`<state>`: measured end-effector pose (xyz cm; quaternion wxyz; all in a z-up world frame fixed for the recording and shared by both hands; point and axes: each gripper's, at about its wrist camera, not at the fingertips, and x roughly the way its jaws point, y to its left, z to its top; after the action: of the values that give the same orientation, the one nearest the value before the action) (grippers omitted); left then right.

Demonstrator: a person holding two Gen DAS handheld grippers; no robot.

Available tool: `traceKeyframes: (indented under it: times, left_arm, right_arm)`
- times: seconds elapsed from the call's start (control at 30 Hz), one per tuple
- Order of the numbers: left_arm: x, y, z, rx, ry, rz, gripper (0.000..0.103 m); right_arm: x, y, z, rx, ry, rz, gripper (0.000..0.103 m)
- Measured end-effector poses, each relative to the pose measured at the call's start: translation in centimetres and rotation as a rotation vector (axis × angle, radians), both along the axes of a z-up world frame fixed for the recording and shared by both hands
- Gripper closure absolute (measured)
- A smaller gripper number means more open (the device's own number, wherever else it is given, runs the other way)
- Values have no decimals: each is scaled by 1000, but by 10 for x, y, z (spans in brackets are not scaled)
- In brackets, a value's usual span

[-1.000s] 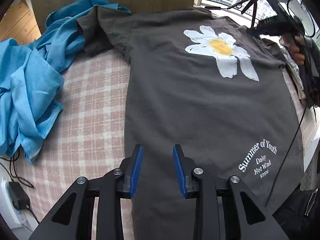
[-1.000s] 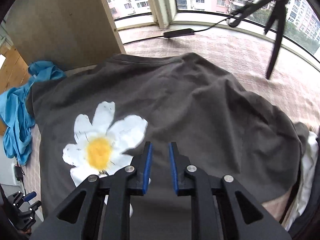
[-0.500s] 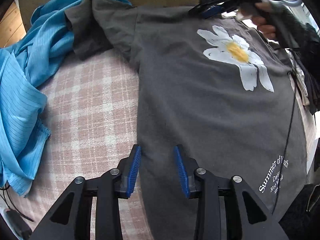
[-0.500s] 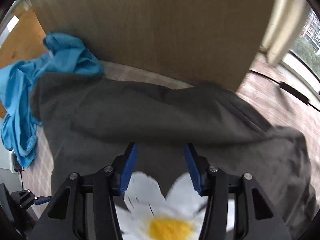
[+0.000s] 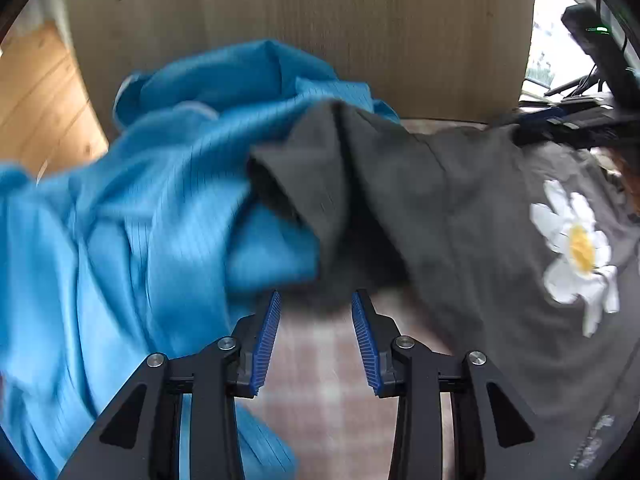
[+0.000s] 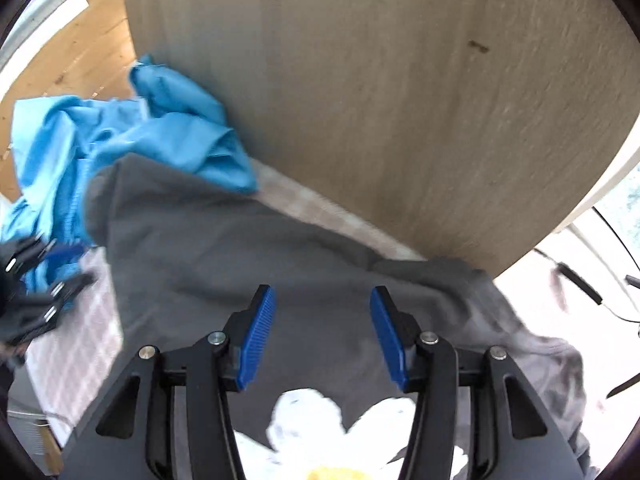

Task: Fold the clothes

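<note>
Right tool (image 6: 322, 334) is hovering over the dark grey t-shirt (image 6: 224, 256), blue pads spread apart with nothing pinched between them. The shirt lies spread on a pink plaid bed cover (image 6: 80, 344), collar end toward a big wooden board (image 6: 380, 92) standing behind it. White and yellow daisy print (image 6: 316, 432) pokes out at the bottom between the tool's arms. A crumpled blue garment (image 6: 132, 136) overlaps the shirt's far left corner. The blurry black thing at the left edge is probably the other tool (image 6: 44, 280).
</note>
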<state>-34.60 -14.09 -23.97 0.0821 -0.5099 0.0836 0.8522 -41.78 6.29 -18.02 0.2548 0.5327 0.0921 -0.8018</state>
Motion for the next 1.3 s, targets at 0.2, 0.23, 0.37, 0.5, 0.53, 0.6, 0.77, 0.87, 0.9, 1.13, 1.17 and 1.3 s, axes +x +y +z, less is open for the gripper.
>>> traceKeyframes:
  times: [0.2,0.23,0.37,0.5,0.53,0.6,0.77,0.87,0.9,1.13,1.17,1.3]
  left_arm:
    - [-27,-4,0,1,-10,-31,59]
    - [-25,-7,3,18,-8,-29,59]
    - [-11,-21,12,67,-2,1,59]
    - [14,-39,17,114,-13,38,59]
    - [20,-43,17,116,-18,38,59]
    - [29,-49,17,122,-22,36,59]
    - [42,-51,17,145,-16,28,58]
    - [40,-52,13,151,-14,43,58]
    - [38,-53,12,158,-17,47,58]
    - [17,-36,11,175,-14,13,58]
    - [14,-34,13,196,-11,8,58]
    - [-8,-25,15,260,2,-33,56]
  right_arm:
    - [2,-11,12,-77,-4,41,53]
    - [2,-15,18,-104,4,55,53]
    - [2,-59,45,-165,85,186,53]
    - [8,-128,58,-160,130,413,53]
    - [11,-145,56,-144,145,466,53]
    - [16,-175,48,-88,180,567,53]
    - [15,-213,17,71,180,679,51]
    - [10,-209,12,73,101,652,99]
    - [9,-204,15,58,87,635,100]
    - [-9,-143,56,-96,96,483,100]
    - [-11,-134,60,-118,91,471,100]
    - [-8,-116,62,-126,87,443,100]
